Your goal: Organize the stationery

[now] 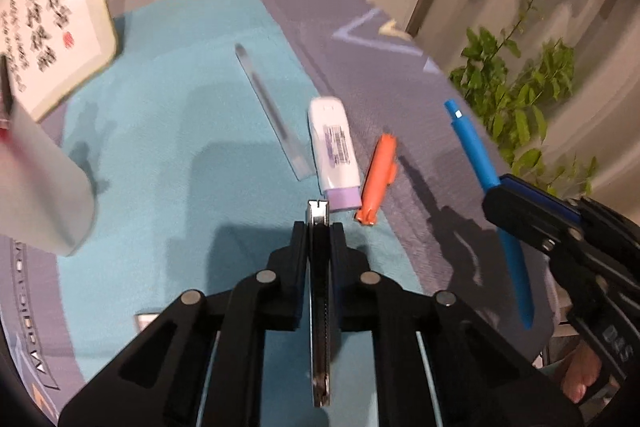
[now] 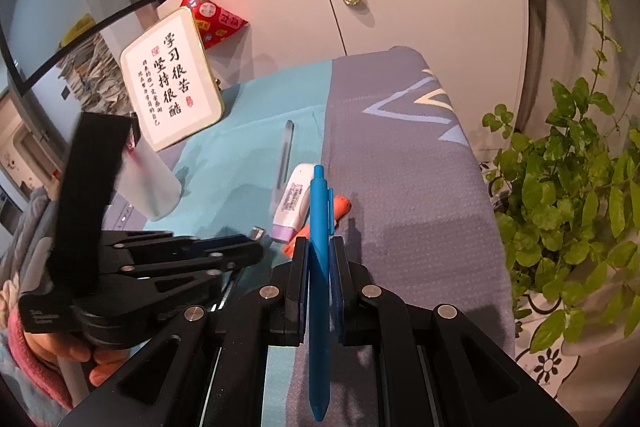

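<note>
We note the left gripper (image 1: pixel 319 223) clamps a metal utility knife (image 1: pixel 320 307); right gripper (image 2: pixel 319 247) clamps the blue pen (image 2: pixel 319 267); correction tape (image 1: pixel 334 151) at twelve o'clock.

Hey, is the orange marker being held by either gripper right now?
No, the orange marker lies loose on the cloth beside the white correction tape.
</note>
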Tool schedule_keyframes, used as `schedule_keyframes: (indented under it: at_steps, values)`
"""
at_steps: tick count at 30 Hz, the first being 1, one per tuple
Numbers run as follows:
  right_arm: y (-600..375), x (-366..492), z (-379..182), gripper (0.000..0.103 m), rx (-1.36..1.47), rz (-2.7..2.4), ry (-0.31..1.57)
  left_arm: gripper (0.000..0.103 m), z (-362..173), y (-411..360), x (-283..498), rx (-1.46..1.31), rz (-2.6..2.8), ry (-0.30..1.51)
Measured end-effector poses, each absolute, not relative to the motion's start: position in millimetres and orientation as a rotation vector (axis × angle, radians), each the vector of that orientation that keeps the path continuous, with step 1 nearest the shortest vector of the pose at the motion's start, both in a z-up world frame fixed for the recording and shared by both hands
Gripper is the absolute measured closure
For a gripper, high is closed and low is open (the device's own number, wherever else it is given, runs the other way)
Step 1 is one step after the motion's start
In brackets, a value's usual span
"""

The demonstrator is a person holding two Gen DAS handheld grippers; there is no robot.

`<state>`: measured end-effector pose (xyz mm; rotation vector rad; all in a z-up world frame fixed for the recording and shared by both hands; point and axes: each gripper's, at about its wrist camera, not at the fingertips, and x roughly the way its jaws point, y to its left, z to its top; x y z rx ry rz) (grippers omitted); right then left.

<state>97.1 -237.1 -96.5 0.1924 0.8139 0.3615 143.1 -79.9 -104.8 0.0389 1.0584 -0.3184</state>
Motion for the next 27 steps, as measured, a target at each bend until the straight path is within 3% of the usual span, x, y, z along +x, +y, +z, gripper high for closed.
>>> schedule_keyframes:
  at_steps: [7, 27]
  values:
    - [-228.8, 91.6, -81.0, 0.092, 0.188, 0.381, 0.771, 0.094, -62.5, -58.9, 111.1, 0.046, -0.298, 0.866]
    - [-172.3, 71.1, -44.9, 0.092, 0.102, 0.452, 0.695, 0.094, 16.1, 33.1, 79.1, -0.063, -0.157, 0.581]
